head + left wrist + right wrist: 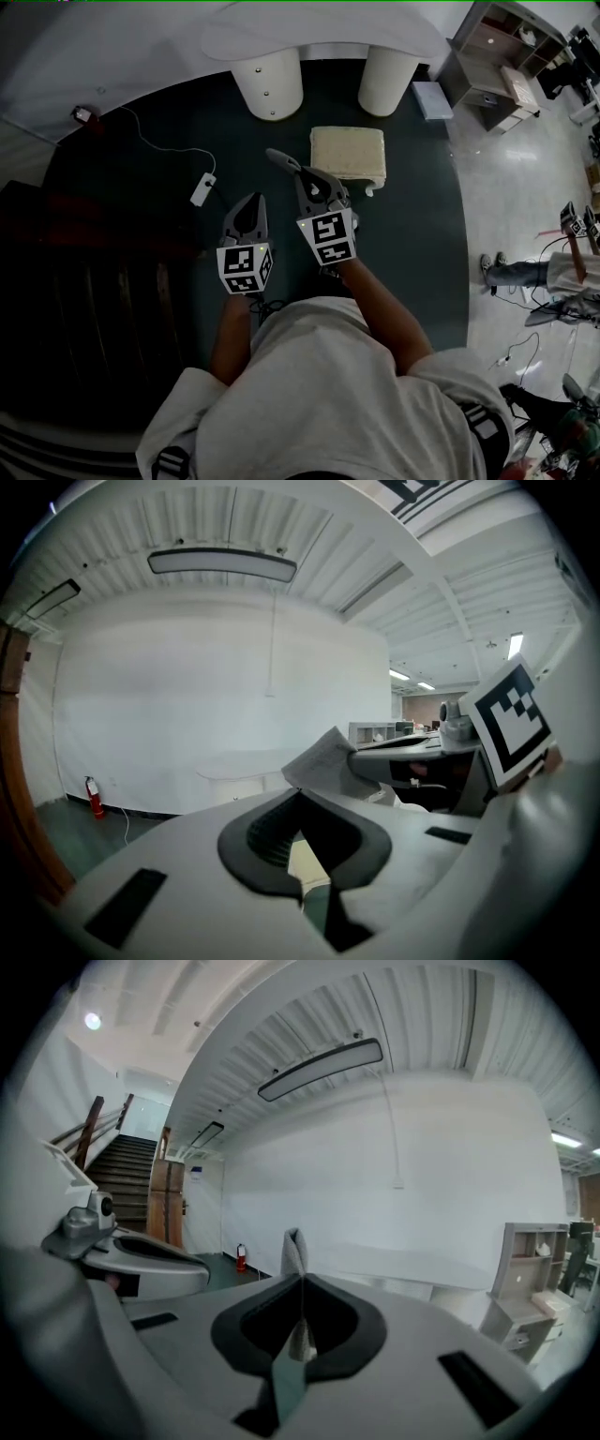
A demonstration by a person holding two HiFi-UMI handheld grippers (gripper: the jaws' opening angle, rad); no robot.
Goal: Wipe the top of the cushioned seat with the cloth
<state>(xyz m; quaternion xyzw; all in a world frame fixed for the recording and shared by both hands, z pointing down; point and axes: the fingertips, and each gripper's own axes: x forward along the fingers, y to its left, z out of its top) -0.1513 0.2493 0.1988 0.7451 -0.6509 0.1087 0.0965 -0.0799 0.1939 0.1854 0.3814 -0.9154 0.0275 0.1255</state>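
Head view: right tongs (305,180) pinch cloth (281,159) near cushioned seat (348,153); left tongs (251,202) pressed together, empty; wiping apparently not begun.

Dark floor (412,244) bears cushioned seat (347,153), white cable (173,150).

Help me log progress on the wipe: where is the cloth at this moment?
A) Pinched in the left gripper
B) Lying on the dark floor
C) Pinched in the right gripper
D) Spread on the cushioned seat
C: the right gripper view shows the cloth clamped between the shut fingers of the right gripper, and in the head view it is apart from the cushioned seat.
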